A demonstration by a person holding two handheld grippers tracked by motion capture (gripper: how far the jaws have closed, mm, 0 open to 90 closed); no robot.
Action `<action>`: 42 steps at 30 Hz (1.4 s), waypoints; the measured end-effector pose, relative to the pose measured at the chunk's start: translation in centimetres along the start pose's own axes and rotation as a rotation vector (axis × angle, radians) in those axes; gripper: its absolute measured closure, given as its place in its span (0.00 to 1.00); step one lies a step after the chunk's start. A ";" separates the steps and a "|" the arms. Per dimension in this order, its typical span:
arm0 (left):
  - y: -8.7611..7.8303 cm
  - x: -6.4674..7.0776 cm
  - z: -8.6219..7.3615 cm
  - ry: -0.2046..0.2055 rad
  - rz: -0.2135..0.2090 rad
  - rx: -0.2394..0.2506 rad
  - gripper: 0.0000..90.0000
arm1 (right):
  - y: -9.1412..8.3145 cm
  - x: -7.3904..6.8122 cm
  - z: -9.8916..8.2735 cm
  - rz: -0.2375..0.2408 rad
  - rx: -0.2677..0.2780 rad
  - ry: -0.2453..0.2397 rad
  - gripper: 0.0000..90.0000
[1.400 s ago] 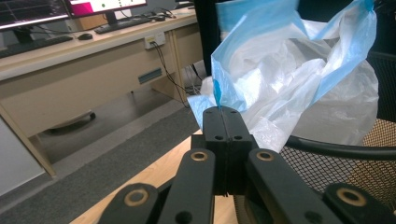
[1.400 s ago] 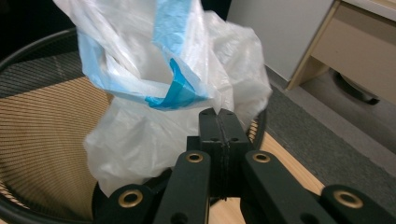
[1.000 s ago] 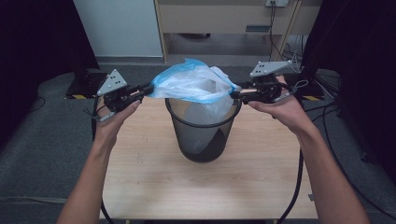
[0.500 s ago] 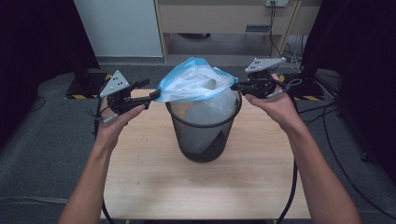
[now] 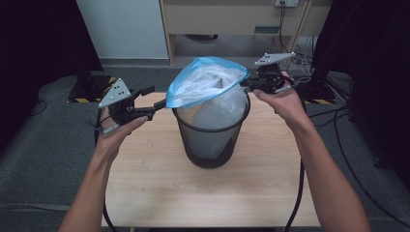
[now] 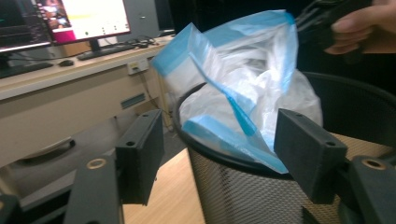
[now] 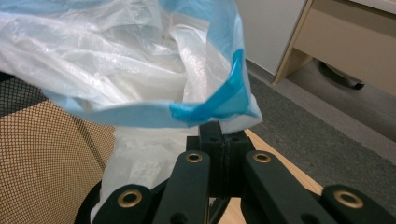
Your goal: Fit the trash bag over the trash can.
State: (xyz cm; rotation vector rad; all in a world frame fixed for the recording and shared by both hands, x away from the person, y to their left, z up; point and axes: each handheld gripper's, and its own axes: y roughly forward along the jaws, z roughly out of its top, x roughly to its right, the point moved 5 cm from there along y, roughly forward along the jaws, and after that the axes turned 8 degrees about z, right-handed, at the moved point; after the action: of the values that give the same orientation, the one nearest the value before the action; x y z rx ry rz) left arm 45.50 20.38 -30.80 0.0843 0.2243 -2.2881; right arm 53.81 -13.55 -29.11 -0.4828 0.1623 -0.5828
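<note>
A black mesh bin (image 5: 211, 140) stands on the wooden table (image 5: 159, 188). A clear plastic bag with a blue rim (image 5: 208, 83) sits in it, its mouth lifted above the bin's edge. My right gripper (image 5: 244, 85) is at the bin's far right, shut on the bag's rim; in the right gripper view the blue rim (image 7: 212, 105) is pinched at the closed tips (image 7: 219, 133). My left gripper (image 5: 153, 99) is beside the bin's left edge. Its jaws have just been opening and stand wide (image 6: 224, 149), with the bag (image 6: 243, 88) loose between them and neither pad pressing on it.
The table's near edge and left side lie in front of the bin. Grey carpet surrounds the table. A cabinet and cables (image 5: 290, 19) are at the back, and dark curtains at both sides. A desk with a monitor (image 6: 88, 18) stands beyond the left gripper.
The left gripper's jaws have opened and let go of the bag's left rim. The right gripper has closed on the right rim and moved slightly farther away, and the bag's mouth now tilts up toward it.
</note>
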 end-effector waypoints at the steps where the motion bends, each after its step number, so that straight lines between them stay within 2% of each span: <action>1: -0.1 0.2 0.0 0.004 -0.004 0.000 0.35 | 0.1 0.0 0.1 0.001 -0.002 -0.002 1.00; 4: -0.2 0.6 0.0 0.018 -0.019 -0.007 0.33 | 0.4 -0.1 0.3 0.002 -0.004 -0.002 1.00; 11: 0.8 0.8 -0.6 0.015 -0.037 -0.038 0.30 | 0.5 -0.2 0.2 0.011 -0.013 0.004 1.00; 12: 1.1 0.8 -0.8 0.009 -0.038 -0.044 0.36 | 0.4 -0.5 0.3 0.017 -0.010 -0.002 0.99; 14: 1.3 0.8 -0.9 0.008 -0.041 -0.050 0.38 | 0.4 -0.6 0.4 0.019 -0.009 -0.006 0.99; 16: 1.4 0.8 -1.0 0.008 -0.040 -0.055 0.46 | 0.2 -0.8 0.4 0.025 -0.008 -0.011 0.97; 18: 1.5 0.9 -1.0 0.006 -0.049 -0.052 0.58 | 0.0 -1.1 0.5 0.019 -0.008 -0.019 0.90; 21: 1.8 0.9 -1.1 0.016 -0.052 -0.065 0.70 | -0.1 -1.3 0.4 0.020 -0.005 -0.024 0.87; 23: 2.0 1.0 -1.1 0.023 -0.060 -0.075 0.77 | -0.3 -1.5 0.3 0.028 -0.001 -0.026 0.79; 24: 2.2 1.1 -1.0 0.040 -0.061 -0.085 0.81 | -0.3 -1.6 0.3 0.031 0.003 -0.021 0.75; 25: 2.2 1.1 -1.0 0.040 -0.061 -0.085 0.84 | -0.3 -1.6 0.3 0.031 0.003 -0.021 0.75; 26: 2.3 1.2 -1.0 0.048 -0.062 -0.089 0.87 | -0.4 -1.7 0.0 0.030 -0.001 -0.026 0.70; 27: 2.5 1.2 -1.0 0.050 -0.060 -0.091 0.87 | -0.4 -1.7 0.0 0.030 -0.001 -0.026 0.70; 28: 2.6 1.2 -0.9 0.054 -0.063 -0.097 0.94 | -0.5 -1.8 -0.3 0.031 0.001 -0.024 0.67; 31: 2.9 1.3 -0.7 0.049 -0.066 -0.101 0.99 | -0.6 -1.9 -0.6 0.032 0.004 -0.021 0.63; 35: 3.4 1.1 -0.3 0.050 -0.047 -0.100 1.00 | -1.0 -2.2 -0.9 0.033 0.008 -0.028 0.56; 36: 3.5 1.0 0.2 0.048 -0.037 -0.091 1.00 | -1.1 -2.3 -0.9 0.036 0.015 -0.033 0.52; 39: 3.6 1.0 0.7 0.043 -0.027 -0.077 1.00 | -1.2 -2.5 -0.9 0.042 0.015 -0.032 0.47; 41: 3.7 1.0 1.1 0.042 -0.021 -0.065 1.00 | -1.2 -2.7 -0.9 0.043 0.022 -0.047 0.47; 42: 3.8 0.9 1.4 0.043 -0.011 -0.066 1.00 | -1.2 -2.8 -0.8 0.044 0.028 -0.052 0.54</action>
State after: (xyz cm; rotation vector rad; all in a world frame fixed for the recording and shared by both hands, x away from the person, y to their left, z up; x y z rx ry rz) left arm 47.75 17.01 -30.07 0.0981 0.3227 -2.2890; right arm 50.64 -13.17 -29.21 -0.4655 0.1142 -0.5284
